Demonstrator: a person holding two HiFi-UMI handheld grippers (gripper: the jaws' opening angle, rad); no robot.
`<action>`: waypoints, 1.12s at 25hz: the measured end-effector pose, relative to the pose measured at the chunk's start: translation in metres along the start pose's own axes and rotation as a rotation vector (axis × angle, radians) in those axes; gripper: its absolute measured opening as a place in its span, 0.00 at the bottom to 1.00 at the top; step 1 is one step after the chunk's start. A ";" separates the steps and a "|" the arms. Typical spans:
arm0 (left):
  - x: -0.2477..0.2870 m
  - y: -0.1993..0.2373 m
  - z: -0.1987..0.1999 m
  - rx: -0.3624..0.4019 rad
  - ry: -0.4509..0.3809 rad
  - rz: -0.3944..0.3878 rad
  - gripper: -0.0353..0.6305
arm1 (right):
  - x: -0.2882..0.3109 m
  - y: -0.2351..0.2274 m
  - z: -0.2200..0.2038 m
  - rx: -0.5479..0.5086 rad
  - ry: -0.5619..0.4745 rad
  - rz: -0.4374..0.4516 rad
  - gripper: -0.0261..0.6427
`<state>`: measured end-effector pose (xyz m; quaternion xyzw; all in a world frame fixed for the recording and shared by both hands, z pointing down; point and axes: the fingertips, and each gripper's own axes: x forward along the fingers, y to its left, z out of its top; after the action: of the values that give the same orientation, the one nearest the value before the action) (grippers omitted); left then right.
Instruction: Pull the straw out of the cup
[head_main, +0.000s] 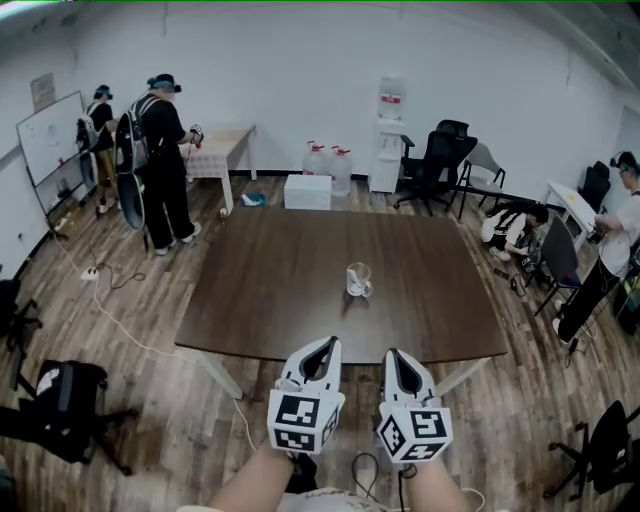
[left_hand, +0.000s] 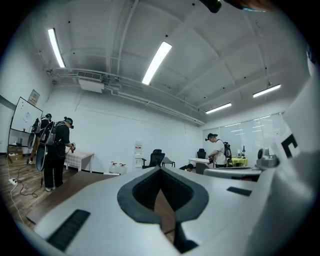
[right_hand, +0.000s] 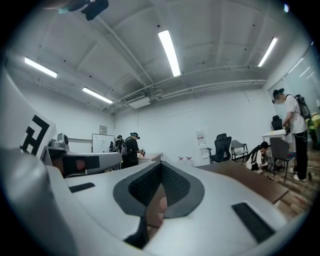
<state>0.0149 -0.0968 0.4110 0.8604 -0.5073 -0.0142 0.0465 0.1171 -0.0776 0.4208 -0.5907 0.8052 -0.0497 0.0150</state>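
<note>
Clear cup stands upright on brown table.

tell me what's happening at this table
A person holds a gripper in each hand at the near edge of a dark table. The left gripper and the right gripper are both shut and empty, pointing toward a clear cup near the table's middle. Neither touches it. The straw is too small to make out.
</note>
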 end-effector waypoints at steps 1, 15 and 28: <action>0.009 0.009 0.002 -0.001 0.004 0.000 0.06 | 0.012 0.000 0.000 0.002 0.004 -0.001 0.06; 0.108 0.096 -0.001 -0.026 0.064 -0.039 0.06 | 0.141 -0.003 -0.005 -0.029 0.058 -0.021 0.06; 0.207 0.160 -0.004 -0.063 0.064 -0.157 0.06 | 0.248 -0.027 -0.022 -0.067 0.100 -0.114 0.06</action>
<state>-0.0243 -0.3546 0.4350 0.8957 -0.4358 -0.0063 0.0883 0.0665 -0.3205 0.4539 -0.6326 0.7712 -0.0531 -0.0478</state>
